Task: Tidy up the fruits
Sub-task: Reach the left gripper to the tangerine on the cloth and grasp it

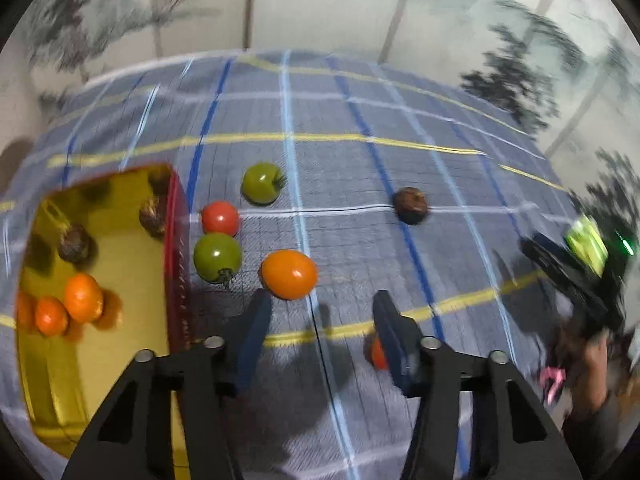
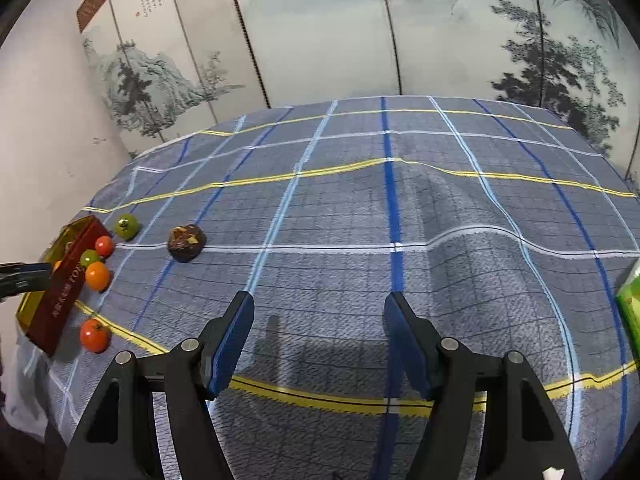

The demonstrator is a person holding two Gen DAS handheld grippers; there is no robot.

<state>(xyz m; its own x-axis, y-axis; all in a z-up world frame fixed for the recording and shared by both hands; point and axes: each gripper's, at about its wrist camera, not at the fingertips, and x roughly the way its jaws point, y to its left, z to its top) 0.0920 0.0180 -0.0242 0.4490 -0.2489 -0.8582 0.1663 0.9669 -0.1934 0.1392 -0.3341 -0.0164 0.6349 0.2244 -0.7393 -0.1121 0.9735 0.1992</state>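
Observation:
My left gripper (image 1: 320, 304) is open and empty, just above the cloth, with an orange tomato (image 1: 289, 274) right before its left finger. Beyond lie a green tomato (image 1: 217, 257), a red tomato (image 1: 220, 218), another green tomato (image 1: 262, 183) and a dark brown fruit (image 1: 411, 205). A small red tomato (image 1: 378, 354) peeks beside the right finger. The gold-lined red box (image 1: 176, 264) on the left holds orange tomatoes (image 1: 82, 297) and dark fruits (image 1: 74, 243). My right gripper (image 2: 318, 306) is open and empty over bare cloth; the box (image 2: 60, 292) and the fruits sit far left.
A blue plaid cloth (image 2: 360, 216) covers the table. A painted folding screen (image 2: 320, 28) stands behind it. A green package (image 2: 630, 308) sits at the right edge. The other gripper (image 1: 576, 280) shows at the right of the left wrist view.

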